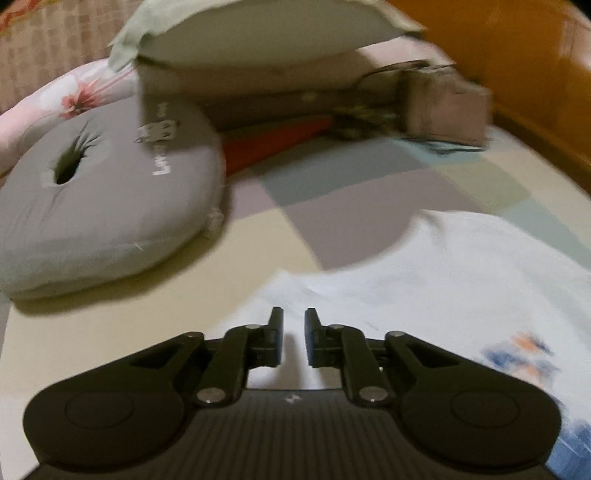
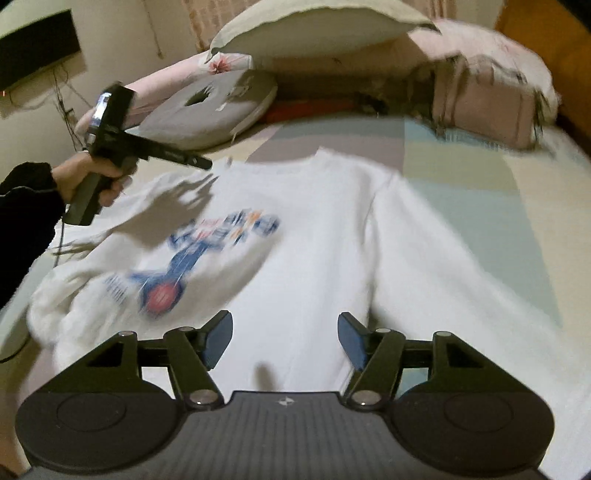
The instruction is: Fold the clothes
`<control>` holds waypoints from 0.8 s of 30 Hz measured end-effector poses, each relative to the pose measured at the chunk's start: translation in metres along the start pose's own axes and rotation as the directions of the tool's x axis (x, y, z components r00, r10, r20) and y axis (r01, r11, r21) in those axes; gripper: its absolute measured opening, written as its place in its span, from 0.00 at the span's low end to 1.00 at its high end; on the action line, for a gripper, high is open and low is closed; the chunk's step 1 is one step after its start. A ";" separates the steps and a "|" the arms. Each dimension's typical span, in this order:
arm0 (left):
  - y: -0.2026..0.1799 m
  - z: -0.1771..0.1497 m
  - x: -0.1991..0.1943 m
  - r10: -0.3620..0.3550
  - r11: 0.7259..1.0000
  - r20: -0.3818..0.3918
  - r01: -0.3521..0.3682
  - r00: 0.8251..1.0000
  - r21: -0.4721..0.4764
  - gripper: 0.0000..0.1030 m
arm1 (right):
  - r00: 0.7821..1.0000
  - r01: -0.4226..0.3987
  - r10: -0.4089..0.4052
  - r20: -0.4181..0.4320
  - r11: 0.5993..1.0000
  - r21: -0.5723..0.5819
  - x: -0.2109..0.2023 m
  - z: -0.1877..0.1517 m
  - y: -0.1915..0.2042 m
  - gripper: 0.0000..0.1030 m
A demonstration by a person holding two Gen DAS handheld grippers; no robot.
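A white sweatshirt with a blue and red print lies spread face up on the bed, neck toward the pillows. My right gripper hovers over its lower middle, jaws wide open with nothing between them. A hand in a dark sleeve holds my left gripper above the sweatshirt's left shoulder. In the left wrist view, the left gripper stands over the sweatshirt's edge. Its jaws are a narrow gap apart, and no cloth is pinched.
A grey round cushion lies at the left, beside the sweatshirt. A white pillow, a pink floral pillow and a pinkish bag crowd the head of the pastel-checked bed sheet. An orange wooden board borders the right.
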State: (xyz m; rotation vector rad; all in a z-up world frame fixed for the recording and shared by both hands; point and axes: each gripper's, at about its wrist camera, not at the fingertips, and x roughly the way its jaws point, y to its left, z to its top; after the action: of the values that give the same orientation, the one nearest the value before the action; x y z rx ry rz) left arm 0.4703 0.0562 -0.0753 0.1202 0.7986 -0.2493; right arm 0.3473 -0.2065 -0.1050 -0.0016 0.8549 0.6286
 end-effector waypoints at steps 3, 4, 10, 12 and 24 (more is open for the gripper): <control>-0.016 -0.026 -0.032 -0.087 0.996 -0.021 0.087 0.996 0.016 0.38 | 0.999 -0.038 0.040 -0.037 0.997 0.065 0.002 -0.028 0.003 0.68; -0.020 -0.036 -0.038 -0.109 0.994 -0.039 0.110 0.993 0.010 0.41 | 0.999 -0.029 0.031 -0.032 0.997 0.076 0.000 -0.034 0.006 0.69; -0.044 -0.080 -0.051 -0.078 0.996 -0.171 0.085 0.982 0.035 0.42 | 0.999 0.049 -0.048 -0.012 0.986 0.158 -0.020 -0.068 0.031 0.75; -0.052 -0.082 -0.067 -0.067 0.996 -0.153 0.075 0.986 0.049 0.42 | 0.994 0.108 -0.108 -0.006 0.984 0.141 -0.031 -0.077 0.042 0.75; -0.102 -0.123 -0.176 -0.039 0.980 0.069 0.024 0.997 0.197 0.69 | 0.948 0.318 -0.314 -0.047 0.936 0.148 -0.049 -0.127 0.053 0.99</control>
State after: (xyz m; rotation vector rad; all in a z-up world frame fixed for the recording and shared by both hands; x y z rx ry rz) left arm 0.2395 0.0136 -0.0350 0.2825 0.7033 -0.3602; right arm 0.2069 -0.2195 -0.1425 -0.0066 0.9005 0.2593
